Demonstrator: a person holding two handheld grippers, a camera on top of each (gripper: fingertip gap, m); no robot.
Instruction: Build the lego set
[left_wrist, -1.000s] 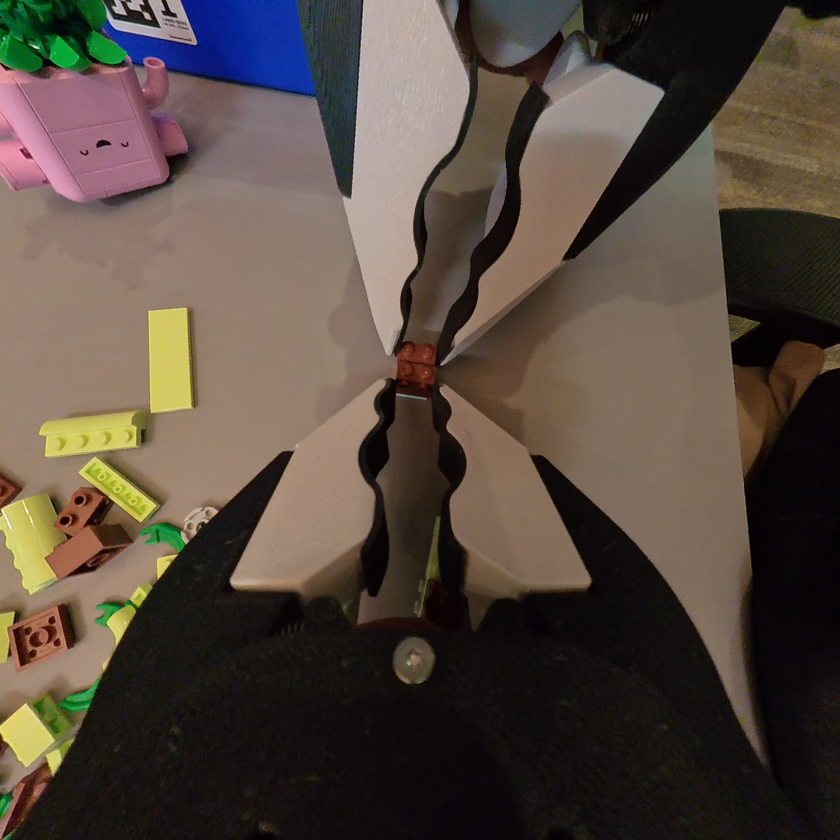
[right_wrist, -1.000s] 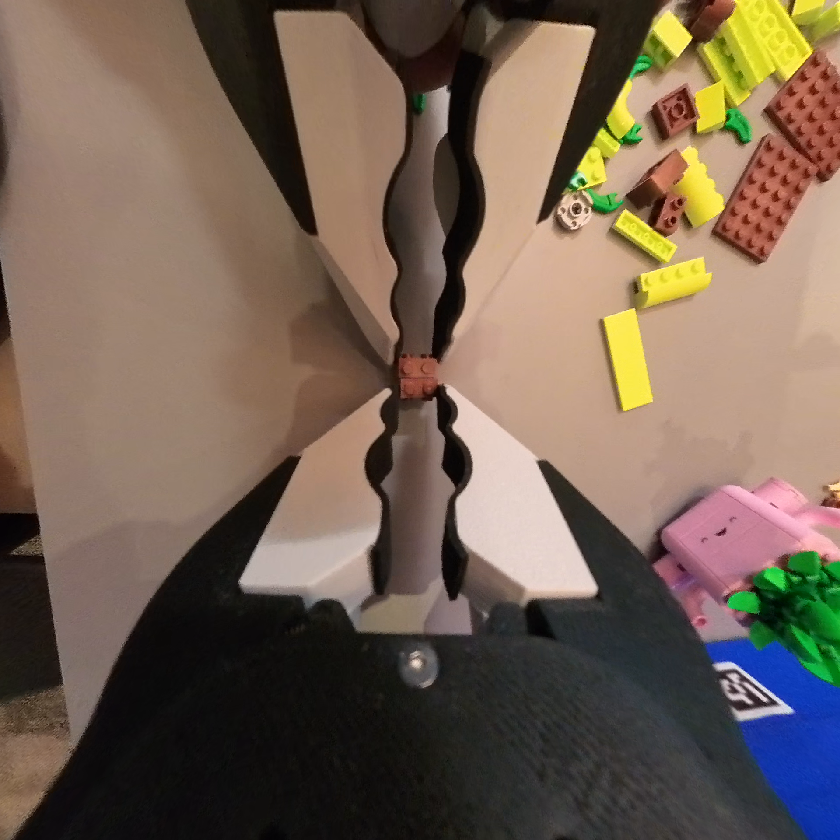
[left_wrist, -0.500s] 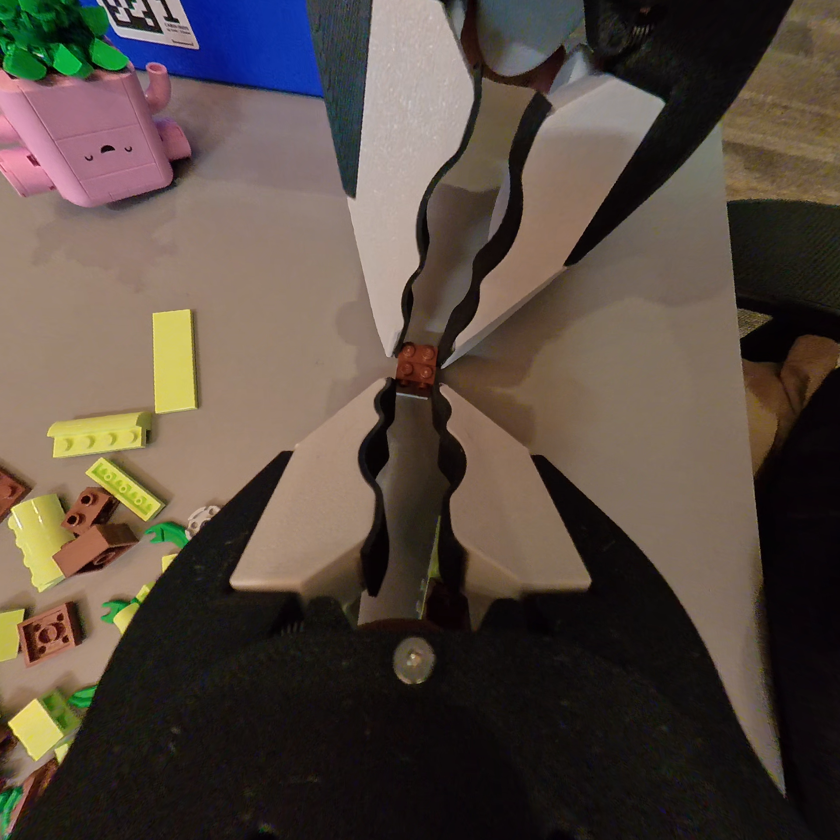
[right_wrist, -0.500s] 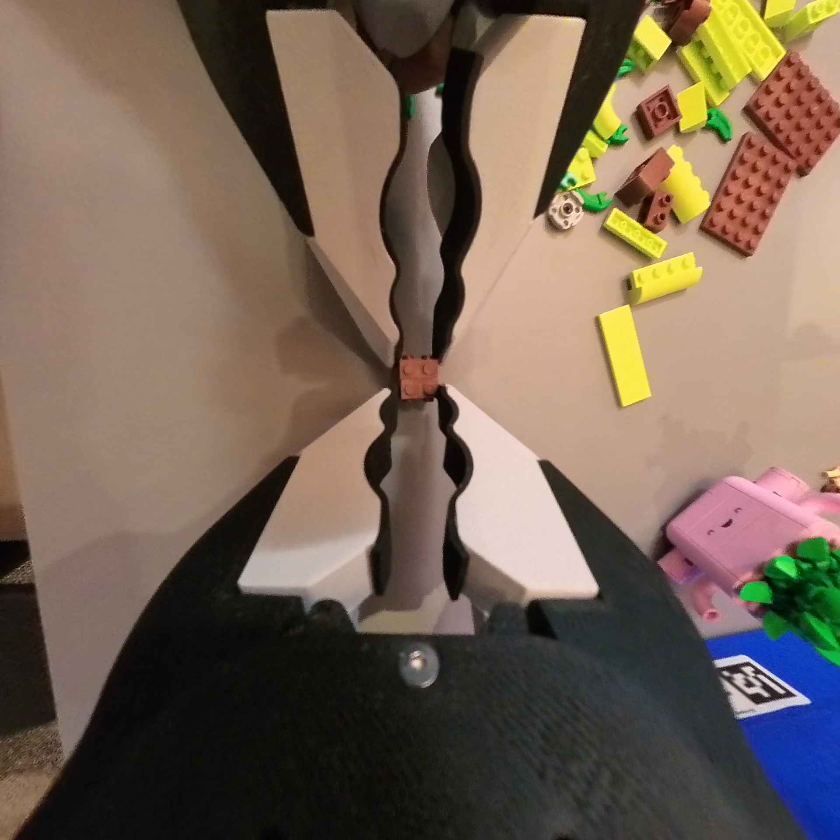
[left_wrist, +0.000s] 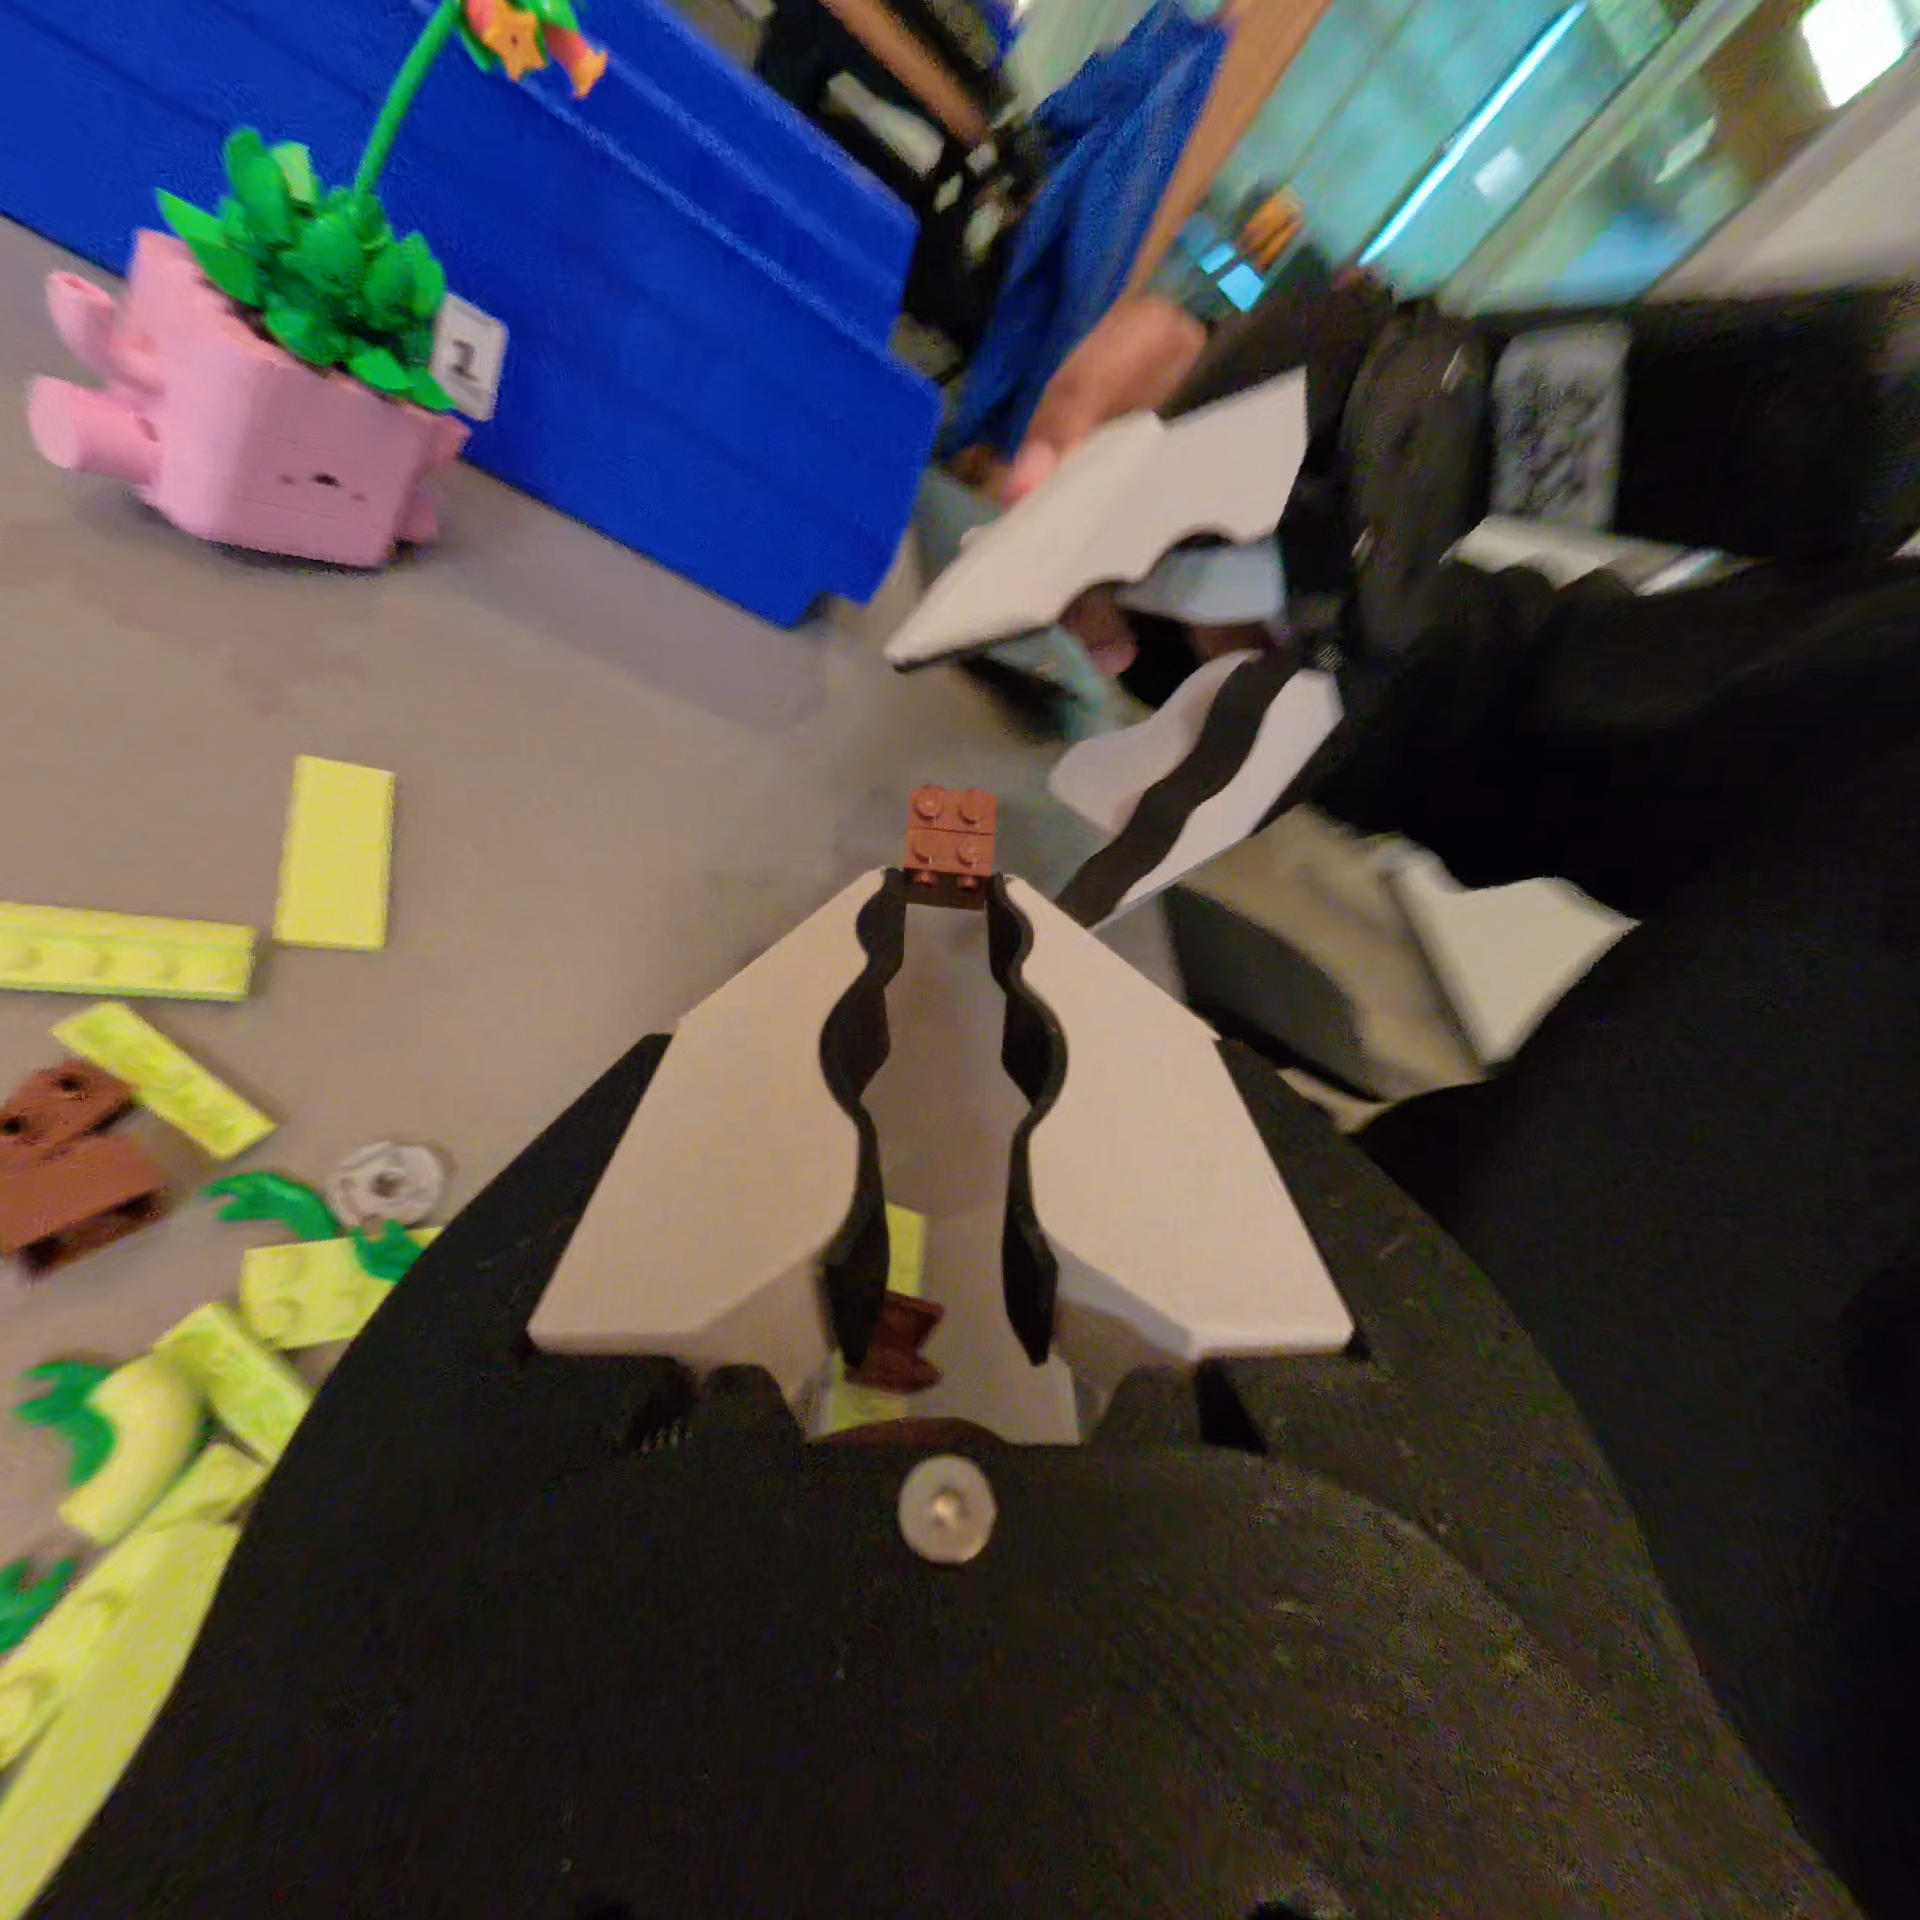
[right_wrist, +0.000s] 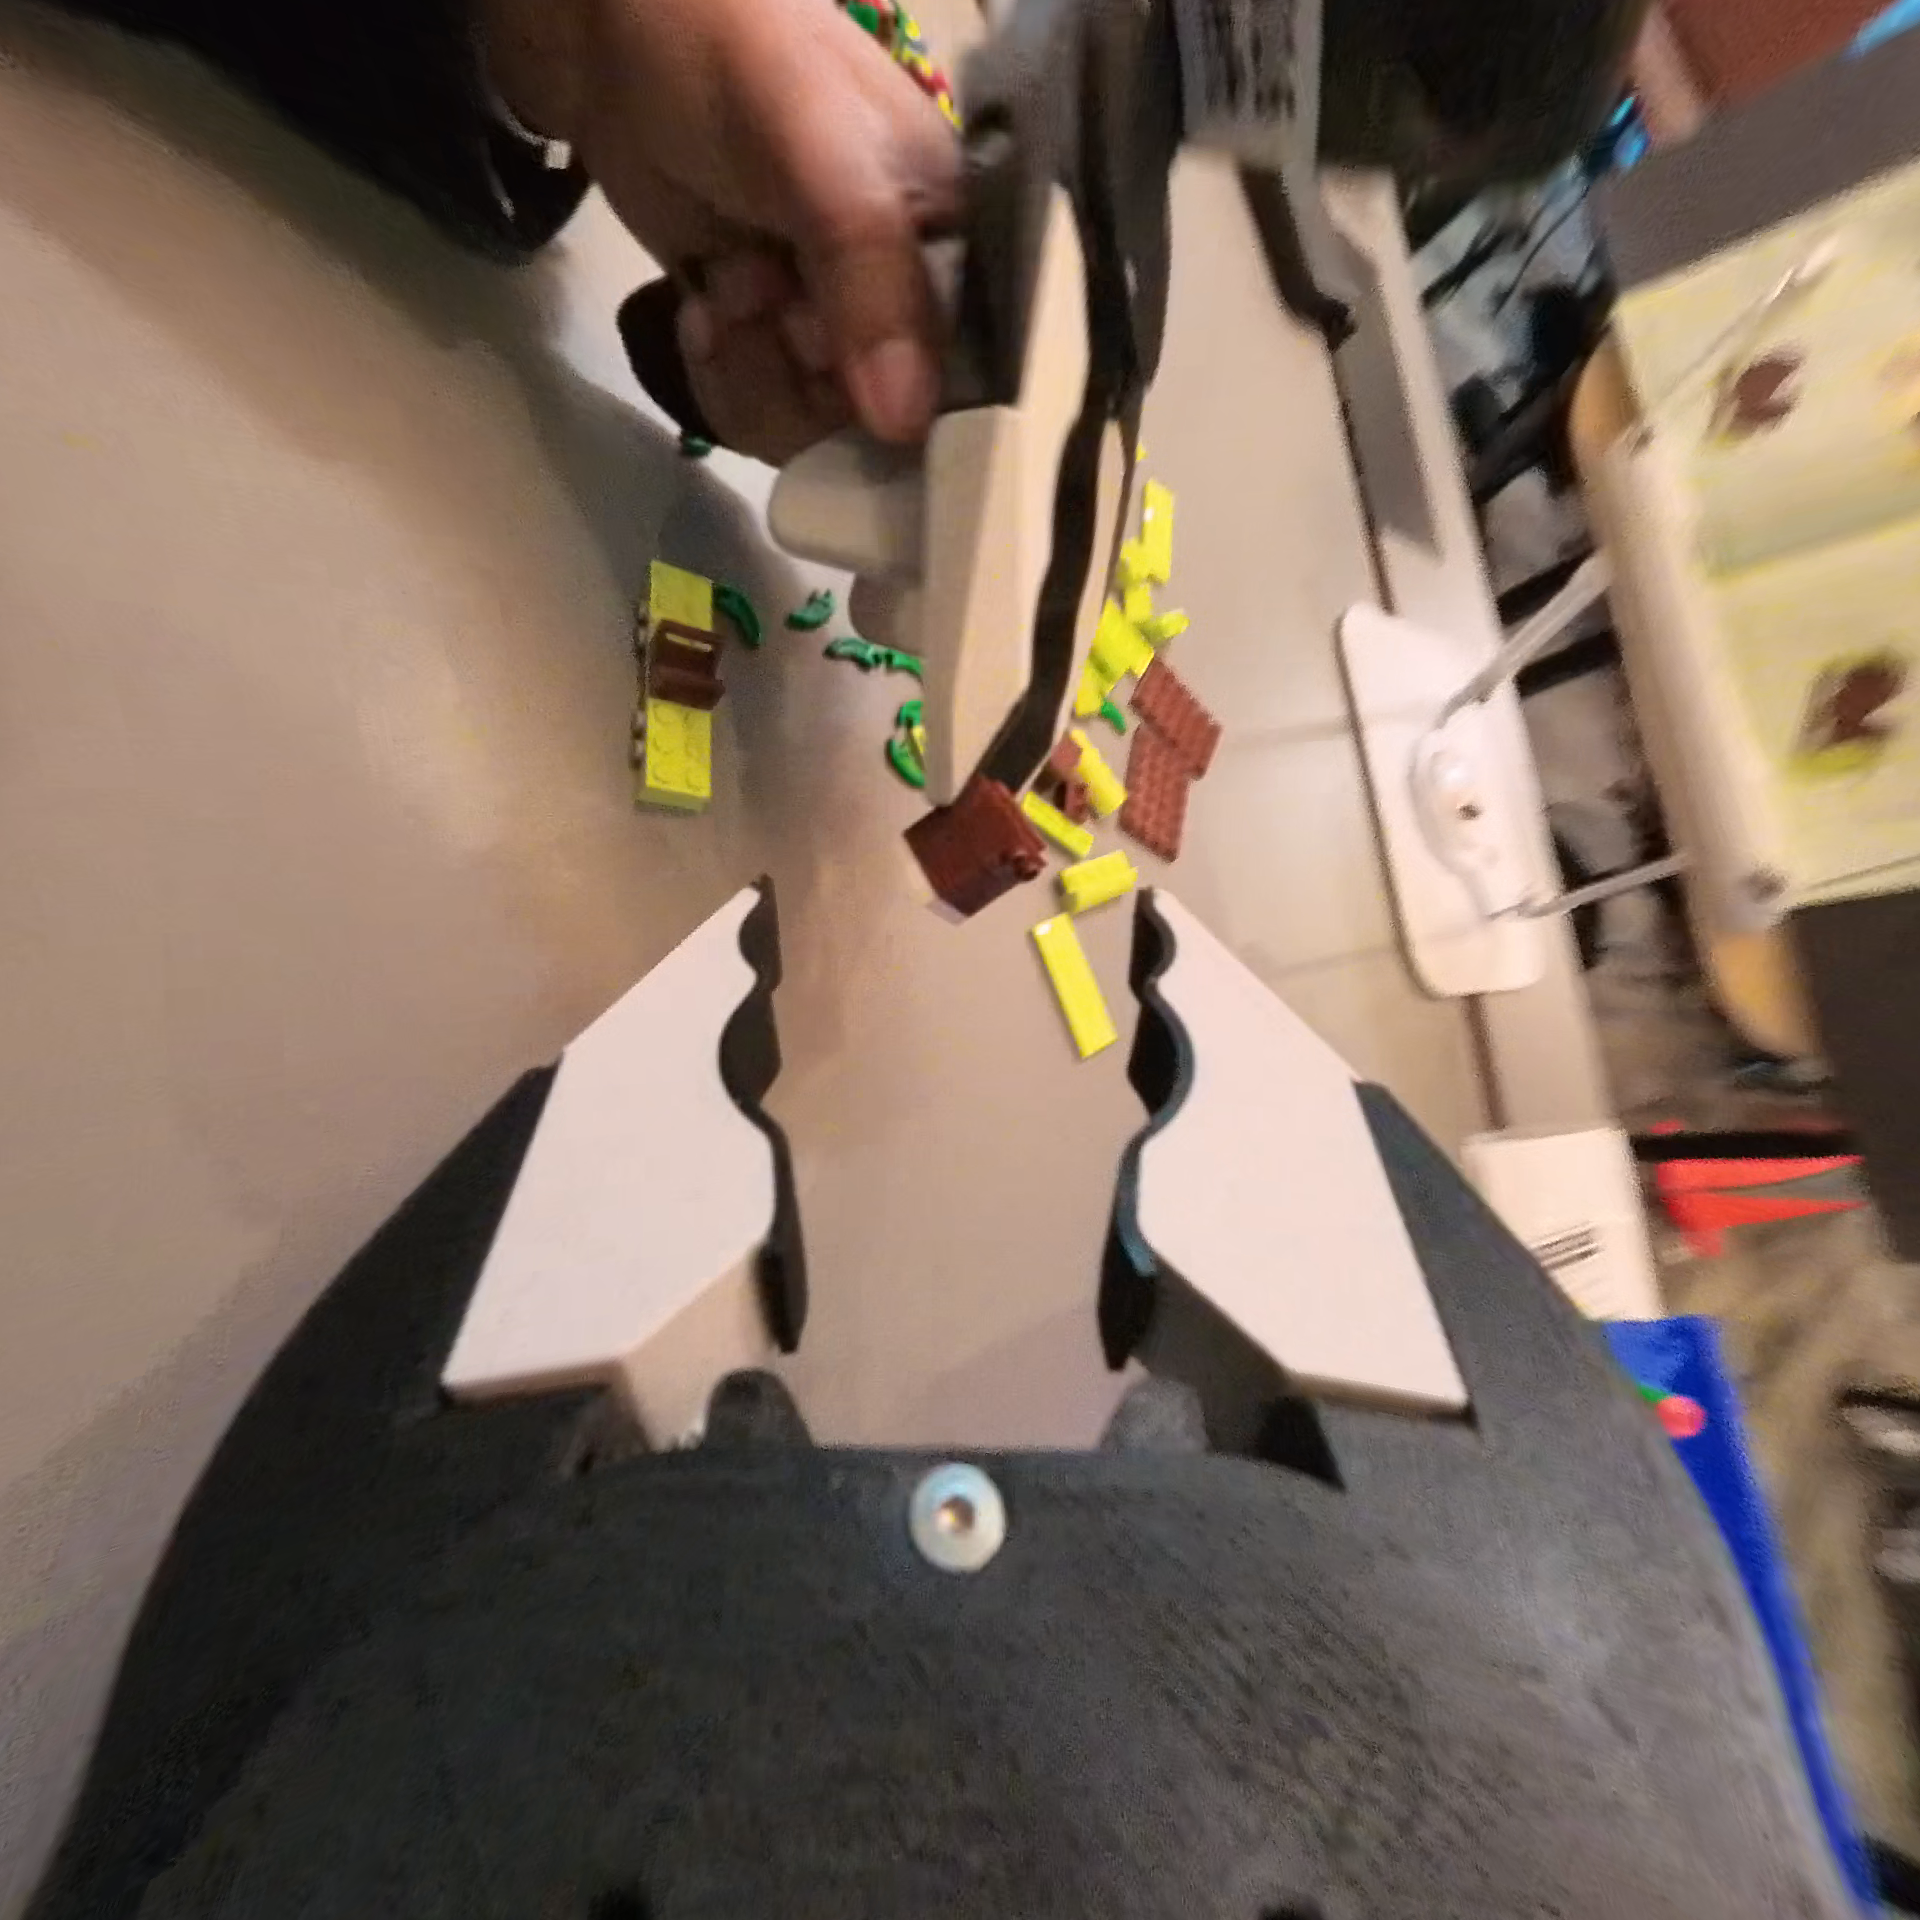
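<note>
Left wrist view: the left gripper (left_wrist: 943, 883) has its jaws clamped on a brown brick stack (left_wrist: 950, 844), held above the table (left_wrist: 582, 727). The right gripper (right_wrist: 951, 914) has its jaws spread wide, empty. Yellow and brown pieces (left_wrist: 156, 1070) lie scattered left, near a pink planter (left_wrist: 249, 436).
</note>
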